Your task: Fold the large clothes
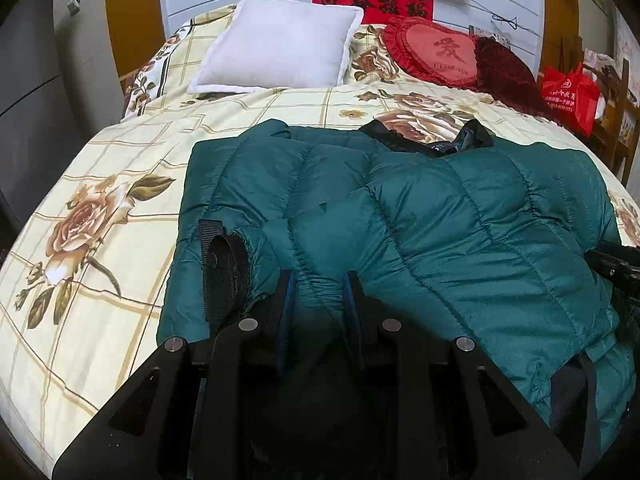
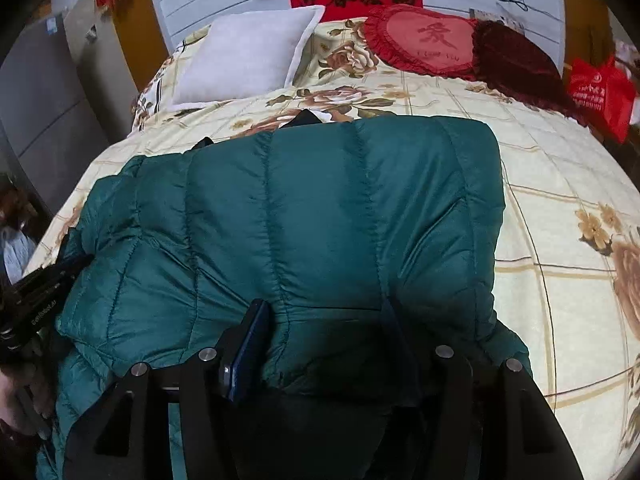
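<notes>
Your left gripper has its jaws narrowly apart with a ridge of the green jacket pinched between the blue pads; fabric fills the gap and both pads press on it. Your right gripper stands about half open, clamped on a thick bunch of the same jacket: the left blue pad sits against the fabric, the right finger is partly sunk in the folds and in shadow.

The jacket is a quilted puffer, dark teal, lying across the near part of the bed, folded over itself into a bulky slab. Far edge looks fairly square in the right wrist view; near edges bunch up at both grippers. Black lining shows at the collar end, and a black strap loop sits just beside your left jaws.

Bedspread is cream with a rose print. Well beyond the jacket: a white pillow, a red heart cushion, a dark red cushion. A red bag hangs off the bed to the right.
</notes>
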`<state>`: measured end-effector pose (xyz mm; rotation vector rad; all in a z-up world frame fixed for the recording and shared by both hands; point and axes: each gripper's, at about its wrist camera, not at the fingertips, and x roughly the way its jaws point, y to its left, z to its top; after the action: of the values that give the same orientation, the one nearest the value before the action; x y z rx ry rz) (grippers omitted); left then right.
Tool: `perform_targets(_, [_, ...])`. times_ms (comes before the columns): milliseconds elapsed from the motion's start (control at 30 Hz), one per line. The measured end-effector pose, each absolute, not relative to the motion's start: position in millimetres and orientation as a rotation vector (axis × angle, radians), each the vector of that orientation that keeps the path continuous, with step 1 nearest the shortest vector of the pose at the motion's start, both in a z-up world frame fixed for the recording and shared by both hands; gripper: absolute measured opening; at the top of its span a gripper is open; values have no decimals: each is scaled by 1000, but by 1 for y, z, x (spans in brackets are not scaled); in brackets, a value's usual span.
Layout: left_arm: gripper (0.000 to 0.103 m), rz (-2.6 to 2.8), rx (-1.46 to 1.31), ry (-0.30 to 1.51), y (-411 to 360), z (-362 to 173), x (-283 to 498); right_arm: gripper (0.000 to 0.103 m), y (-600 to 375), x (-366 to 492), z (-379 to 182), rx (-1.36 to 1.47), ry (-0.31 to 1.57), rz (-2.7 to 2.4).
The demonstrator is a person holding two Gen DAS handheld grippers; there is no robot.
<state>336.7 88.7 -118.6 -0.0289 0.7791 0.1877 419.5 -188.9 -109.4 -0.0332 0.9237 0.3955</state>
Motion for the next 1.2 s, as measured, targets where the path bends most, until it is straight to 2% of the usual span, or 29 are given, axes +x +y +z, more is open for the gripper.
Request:
perform_targets(233, [24, 203, -30, 781, 89, -120, 336, 57, -186, 419, -85, -78, 910, 415])
perform_targets(367, [24, 200, -38, 781, 91, -119, 337, 58, -184, 437, -39, -10, 761, 357])
perform_targets(433, [24, 200, -38, 781, 91, -119, 337, 59, -179, 458, -25, 38, 747, 309])
perform_targets(567, [24, 199, -41, 781, 91, -119, 336, 68, -168, 507, -43, 76, 895, 219])
perform_targets(667, [25, 194, -40, 779, 91, -119, 337, 69, -170, 528, -97, -3, 1092, 195])
perform_targets(733, [25, 195, -41, 779, 91, -119, 337, 69, -171, 520, -102, -18, 1027, 214])
perform_targets(833, [25, 206, -41, 781, 92, -120, 337, 69, -172, 520, -95, -8, 1032, 198])
perform_targets(1033, [25, 213, -35, 783, 89, -120, 337, 69, -165, 476, -22, 48, 811, 265])
perform_targets(1133, [25, 214, -33, 783, 89, -120, 337, 75, -139, 451, -25, 26, 857, 372])
perform_targets(1200, [25, 215, -31, 782, 88, -120, 337, 81, -119, 441, -52, -65, 928, 395])
